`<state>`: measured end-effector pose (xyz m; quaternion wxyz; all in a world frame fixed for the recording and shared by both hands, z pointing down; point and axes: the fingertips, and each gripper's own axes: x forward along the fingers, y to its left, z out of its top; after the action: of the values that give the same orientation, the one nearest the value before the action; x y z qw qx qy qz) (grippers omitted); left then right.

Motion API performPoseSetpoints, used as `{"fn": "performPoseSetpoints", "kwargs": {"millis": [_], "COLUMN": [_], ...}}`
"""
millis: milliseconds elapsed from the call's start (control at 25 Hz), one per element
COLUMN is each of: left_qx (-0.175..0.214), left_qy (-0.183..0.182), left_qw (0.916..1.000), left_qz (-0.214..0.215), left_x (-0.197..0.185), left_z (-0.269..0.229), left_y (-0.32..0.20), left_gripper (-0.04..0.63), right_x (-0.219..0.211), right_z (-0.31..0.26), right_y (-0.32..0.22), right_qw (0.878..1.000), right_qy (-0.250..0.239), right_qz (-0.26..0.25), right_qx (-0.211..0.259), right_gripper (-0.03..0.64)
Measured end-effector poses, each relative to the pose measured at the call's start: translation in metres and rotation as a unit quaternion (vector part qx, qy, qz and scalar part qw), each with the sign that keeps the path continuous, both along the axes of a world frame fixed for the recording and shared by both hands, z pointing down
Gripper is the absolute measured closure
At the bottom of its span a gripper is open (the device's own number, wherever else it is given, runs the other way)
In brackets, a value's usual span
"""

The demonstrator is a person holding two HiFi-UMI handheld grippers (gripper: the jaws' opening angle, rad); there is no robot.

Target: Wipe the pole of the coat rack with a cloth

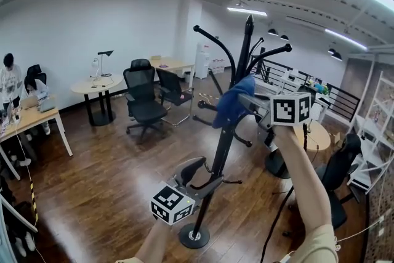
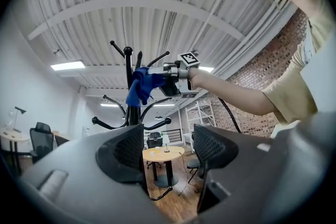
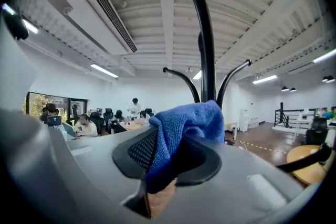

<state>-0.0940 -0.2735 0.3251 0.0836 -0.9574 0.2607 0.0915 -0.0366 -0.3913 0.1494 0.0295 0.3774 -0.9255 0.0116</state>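
Observation:
The black coat rack stands on a round base (image 1: 194,236), its pole (image 1: 221,145) rising to hooked arms at the top. My right gripper (image 1: 244,101) is shut on a blue cloth (image 1: 233,105), which it holds against the upper pole. In the right gripper view the cloth (image 3: 189,120) bulges out of the jaws (image 3: 173,149) and the pole (image 3: 206,55) rises just behind it. My left gripper (image 1: 203,174) is low on the pole. Its jaws (image 2: 168,152) stand apart, open, with the pole (image 2: 129,97) running down by the left one.
Two black office chairs (image 1: 144,101) and a round table (image 1: 95,86) stand behind the rack. A round wooden table (image 1: 315,135) and another chair (image 1: 338,175) are at the right, near white shelves (image 1: 372,145). People sit at a desk (image 1: 34,117) at the left.

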Motion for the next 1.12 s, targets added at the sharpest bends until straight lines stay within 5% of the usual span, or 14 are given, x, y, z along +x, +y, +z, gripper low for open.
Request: {"fn": "performPoseSetpoints", "kwargs": {"millis": [80,240,480,1120], "left_qx": [-0.002,0.003,-0.001,-0.014], "left_qy": [0.003,0.016,0.016,0.022], "left_qw": [1.0,0.9997,0.9995,0.9977], "left_qz": [-0.004,-0.016,-0.026,-0.063], "left_x": [0.002,-0.003,-0.015,-0.048], "left_z": [0.0,-0.01,-0.006,0.003], "left_y": [-0.002,-0.008,-0.009,-0.009], "left_gripper": [0.319,0.318,0.318,0.318], "right_x": [-0.001,0.003,0.001,0.008], "right_z": [0.017,0.007,-0.057,-0.154], "right_y": [-0.018,-0.042,-0.035,-0.036], "right_qw": [1.0,0.998,0.99,0.935], "right_qy": [0.009,-0.053,-0.114,-0.296], "right_qz": [0.009,0.02,0.051,0.113], "right_qx": [-0.022,-0.024,0.068,0.157], "right_gripper": [0.537,0.537,0.538,0.54]}}
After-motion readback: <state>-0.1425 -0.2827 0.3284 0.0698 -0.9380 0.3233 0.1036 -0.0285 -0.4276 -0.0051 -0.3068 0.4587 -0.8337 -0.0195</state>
